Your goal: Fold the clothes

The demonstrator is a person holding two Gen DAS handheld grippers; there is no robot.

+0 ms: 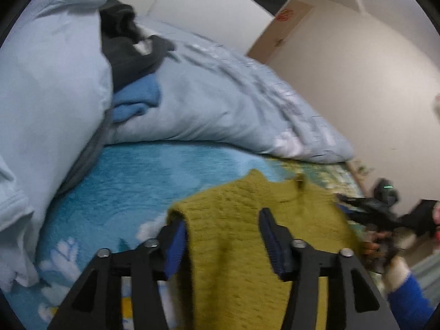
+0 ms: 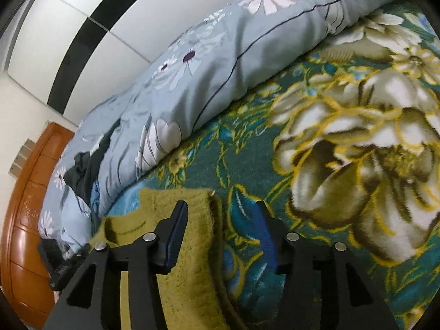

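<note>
An olive-green knit sweater (image 1: 242,247) lies on the bed, spread over a floral plush blanket (image 2: 343,165). In the left wrist view the knit runs up between the two fingers of the left claw (image 1: 222,243), which stand apart with the cloth lying loose in the gap; neither blue pad presses on it. In the right wrist view the sweater (image 2: 192,261) reaches under the left finger of the right claw (image 2: 220,236), whose fingers are likewise spread, with one edge of the knit and bare blanket between them.

Behind the sweater a pale blue duvet (image 2: 220,55) printed with white flowers is heaped along the far side of the bed. A light blue pillow (image 1: 49,88) stands at the left, and between it and the duvet sit a dark garment (image 1: 129,52) and a folded blue cloth (image 1: 137,99). A wooden headboard (image 2: 24,220) curves at the bed's end, beside white wall panels (image 2: 68,27).
</note>
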